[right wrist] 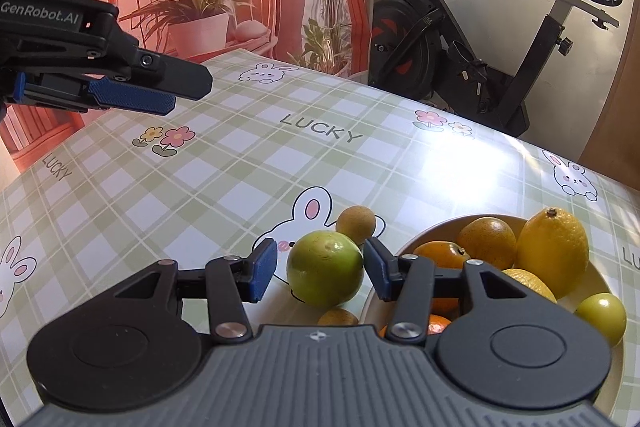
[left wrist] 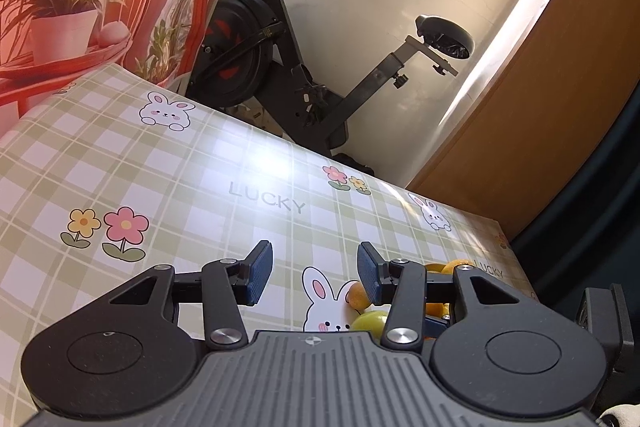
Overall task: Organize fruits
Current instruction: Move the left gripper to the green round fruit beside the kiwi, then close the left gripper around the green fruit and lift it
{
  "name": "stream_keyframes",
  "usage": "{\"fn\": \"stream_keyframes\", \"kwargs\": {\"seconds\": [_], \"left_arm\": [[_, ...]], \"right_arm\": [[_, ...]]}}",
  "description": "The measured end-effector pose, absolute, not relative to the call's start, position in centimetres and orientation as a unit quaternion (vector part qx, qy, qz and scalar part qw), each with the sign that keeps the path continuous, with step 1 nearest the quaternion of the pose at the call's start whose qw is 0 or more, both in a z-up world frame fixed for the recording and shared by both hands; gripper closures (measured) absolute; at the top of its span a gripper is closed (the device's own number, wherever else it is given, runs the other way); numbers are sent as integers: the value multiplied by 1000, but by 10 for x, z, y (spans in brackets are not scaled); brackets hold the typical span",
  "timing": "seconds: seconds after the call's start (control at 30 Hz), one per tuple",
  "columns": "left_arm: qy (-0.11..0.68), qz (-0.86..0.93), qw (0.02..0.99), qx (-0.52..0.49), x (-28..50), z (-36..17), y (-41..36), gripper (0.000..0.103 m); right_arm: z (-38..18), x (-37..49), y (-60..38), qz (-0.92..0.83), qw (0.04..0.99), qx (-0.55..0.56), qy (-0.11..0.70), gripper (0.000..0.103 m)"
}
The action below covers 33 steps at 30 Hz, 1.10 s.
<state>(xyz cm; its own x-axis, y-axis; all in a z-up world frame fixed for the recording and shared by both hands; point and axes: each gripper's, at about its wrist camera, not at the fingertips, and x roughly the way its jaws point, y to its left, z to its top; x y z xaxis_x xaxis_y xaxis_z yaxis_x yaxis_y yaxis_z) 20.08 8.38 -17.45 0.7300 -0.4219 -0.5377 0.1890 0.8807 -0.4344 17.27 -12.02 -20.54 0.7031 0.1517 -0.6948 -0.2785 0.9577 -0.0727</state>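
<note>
Checkered surface's slick; my right gripper (right wrist: 320, 269) is spread around the green fruit (right wrist: 325, 269), not pinching yet, so it could roll toward the bowl (right wrist: 424, 233).

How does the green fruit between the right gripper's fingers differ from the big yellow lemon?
The green fruit lies on the tablecloth, outside the bowl; the lemon sits in the bowl. The green fruit is round, the lemon elongated with a nub on top. Both look smooth-skinned and whole.
</note>
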Motion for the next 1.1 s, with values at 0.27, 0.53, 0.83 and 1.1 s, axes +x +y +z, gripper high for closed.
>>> {"fn": "stream_keyframes", "kwargs": {"seconds": [0.27, 0.53, 0.83, 1.1], "left_arm": [[338, -174, 907, -183, 197, -184, 82, 55], [361, -177, 897, -184, 198, -195, 83, 55], [384, -191, 884, -183, 198, -213, 72, 55], [402, -202, 877, -170, 203, -225, 61, 55]], "right_arm": [[-207, 170, -119, 104, 920, -68, 371, 51], [-211, 161, -106, 139, 914, -55, 377, 52], [-215, 158, -97, 159, 911, -53, 377, 53], [-220, 161, -103, 156, 911, -33, 381, 54]]}}
